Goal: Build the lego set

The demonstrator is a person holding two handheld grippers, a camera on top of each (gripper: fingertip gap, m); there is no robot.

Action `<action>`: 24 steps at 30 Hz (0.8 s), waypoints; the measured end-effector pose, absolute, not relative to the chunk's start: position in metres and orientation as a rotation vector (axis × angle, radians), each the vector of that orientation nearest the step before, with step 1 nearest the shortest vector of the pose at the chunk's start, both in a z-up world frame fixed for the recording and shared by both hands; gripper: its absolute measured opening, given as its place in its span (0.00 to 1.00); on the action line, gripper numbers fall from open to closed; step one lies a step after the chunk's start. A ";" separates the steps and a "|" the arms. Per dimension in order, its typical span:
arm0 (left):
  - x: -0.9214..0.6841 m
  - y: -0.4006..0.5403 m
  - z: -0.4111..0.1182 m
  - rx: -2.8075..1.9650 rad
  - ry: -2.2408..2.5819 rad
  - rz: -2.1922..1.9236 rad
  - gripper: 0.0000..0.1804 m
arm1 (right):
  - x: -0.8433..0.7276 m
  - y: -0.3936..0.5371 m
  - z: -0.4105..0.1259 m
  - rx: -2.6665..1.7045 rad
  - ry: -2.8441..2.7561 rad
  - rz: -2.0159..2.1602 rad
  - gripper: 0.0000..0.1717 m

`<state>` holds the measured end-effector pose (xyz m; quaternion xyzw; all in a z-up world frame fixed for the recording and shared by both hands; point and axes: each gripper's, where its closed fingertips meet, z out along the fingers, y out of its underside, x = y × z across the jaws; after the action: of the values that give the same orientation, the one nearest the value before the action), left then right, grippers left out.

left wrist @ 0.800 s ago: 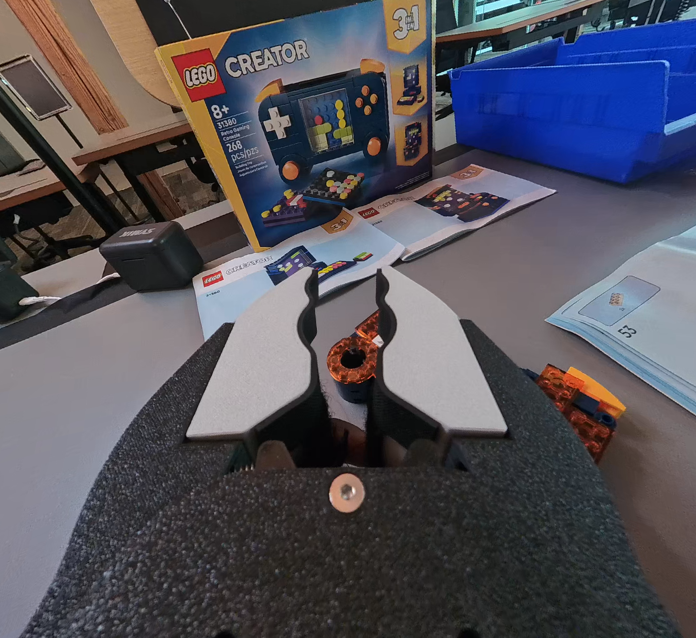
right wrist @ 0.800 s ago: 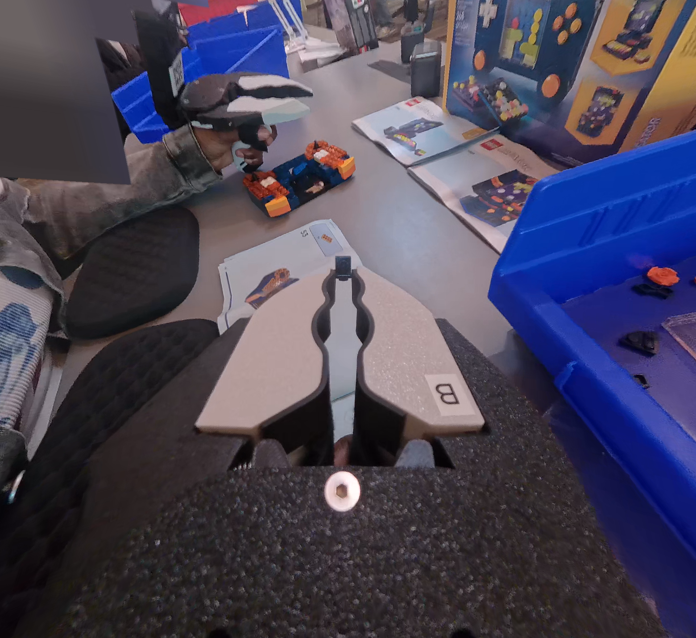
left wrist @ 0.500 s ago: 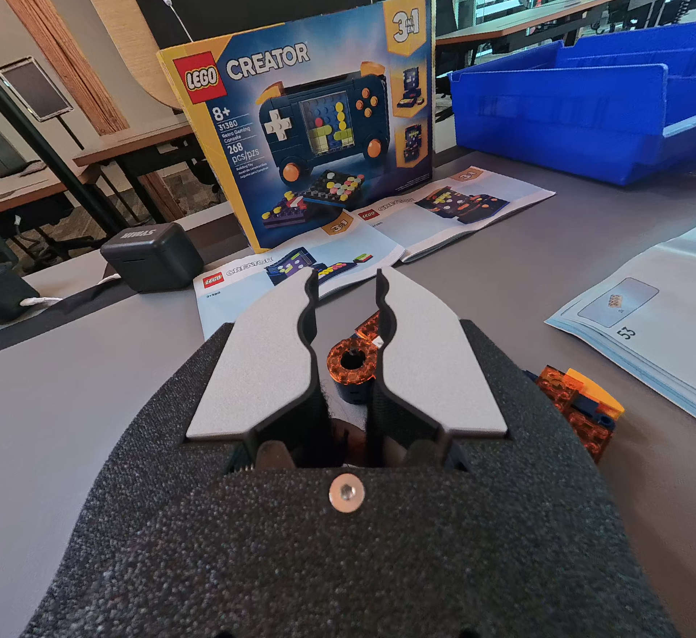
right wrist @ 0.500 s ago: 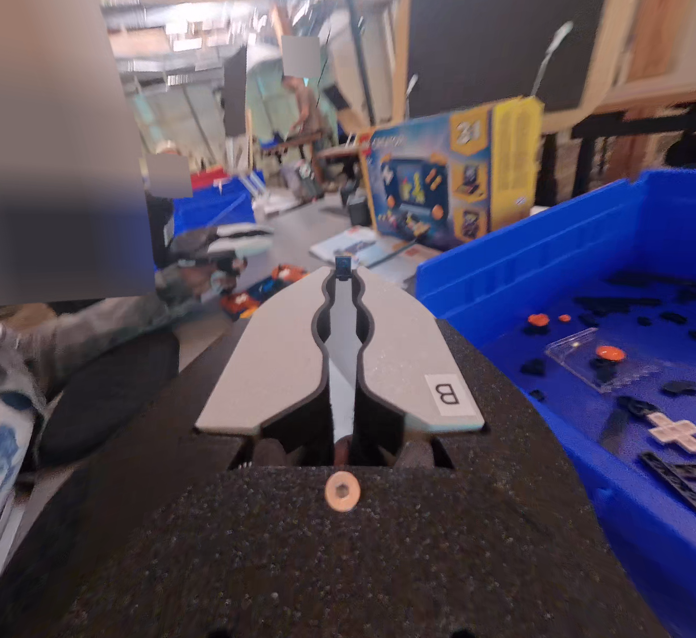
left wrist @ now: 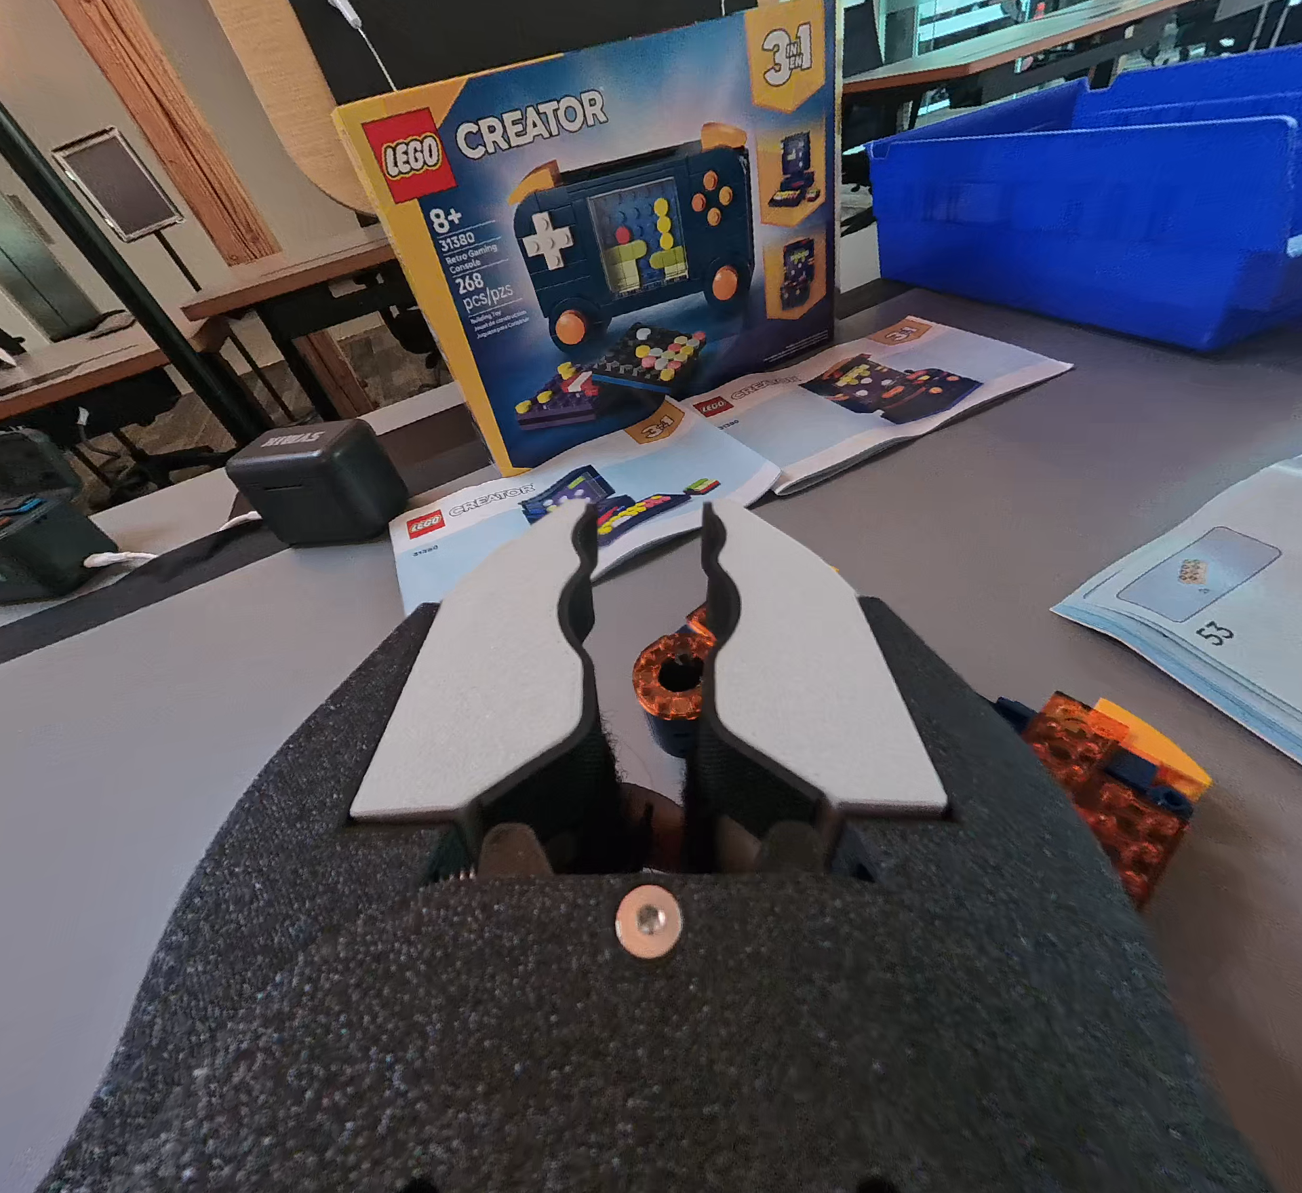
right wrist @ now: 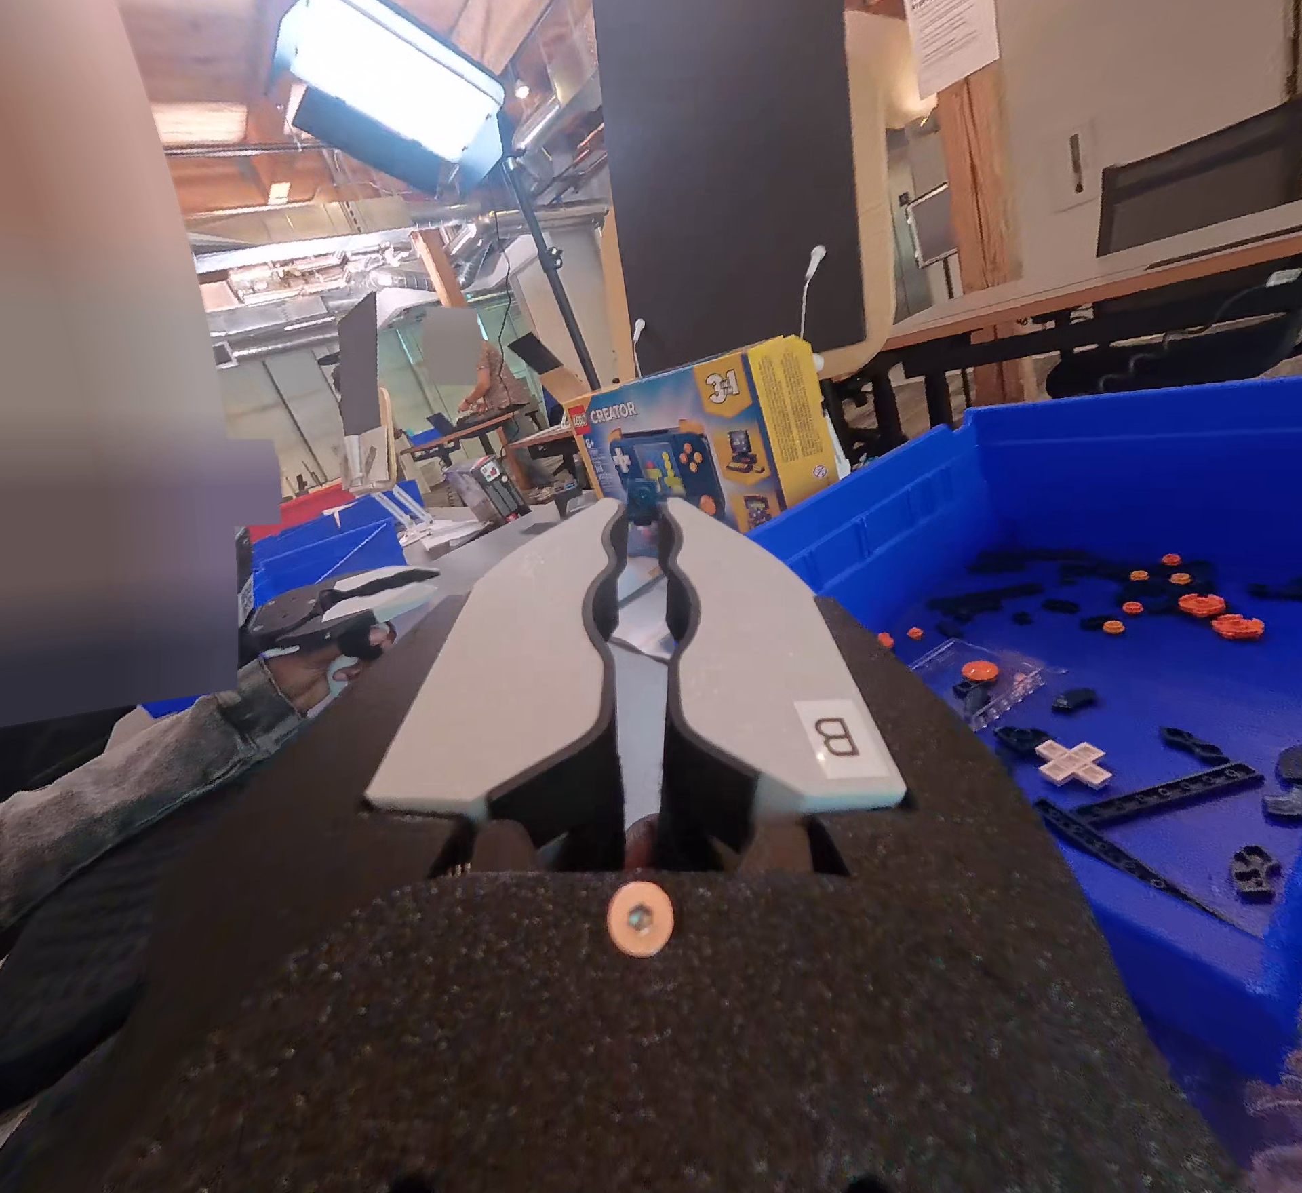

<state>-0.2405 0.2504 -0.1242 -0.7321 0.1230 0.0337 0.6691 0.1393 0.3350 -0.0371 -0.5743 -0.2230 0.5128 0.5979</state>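
Bricks are what both tools deal with here. The right gripper (right wrist: 642,514) pinches a small dark blue brick (right wrist: 641,502) at its very fingertips, lifted into the air beside the blue bin (right wrist: 1099,476); the pads press it from both sides. Such a piece looks light, hard and smooth, so it would likely slip or twist if the hold weakens, and its flat side walls seem the surest place to take it.

The left gripper (left wrist: 642,518) stands spread, low over the grey table (left wrist: 176,701) on the near side of the toy box (left wrist: 599,229). An orange-and-blue brick model (left wrist: 673,676) sits under its fingers, against the right one; the left finger (left wrist: 507,652) stands clear of it, so nothing is gripped. The model looks stiff but liable to pop apart at its joints; its dark lower body is probably the safer hold.

Booklets (left wrist: 881,384) lie open at the foot of the toy box, an open manual (left wrist: 1212,602) to its right, a black cube (left wrist: 317,483) to its left. The bin holds loose dark and orange parts (right wrist: 1198,609). Around is a workshop with wooden beams and a studio lamp (right wrist: 387,74).
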 end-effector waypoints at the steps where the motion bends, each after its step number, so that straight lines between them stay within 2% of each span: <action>1: -0.241 0.250 -0.122 -1.639 0.273 0.084 0.15 | 0.144 0.336 -0.034 -1.318 -0.498 1.185 0.04; 10: -0.253 0.245 -0.105 -1.532 0.211 0.123 0.14 | 0.167 0.342 -0.021 -1.254 -0.404 1.144 0.04; 24: -0.254 0.244 -0.106 -1.533 0.206 0.135 0.14 | 0.165 0.342 -0.022 -1.261 -0.408 1.141 0.04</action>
<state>-0.2543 0.2444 -0.1058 -0.6917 0.0931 0.0611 0.7135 0.1654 0.3418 -0.0218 -0.5533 -0.1791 0.5006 0.6412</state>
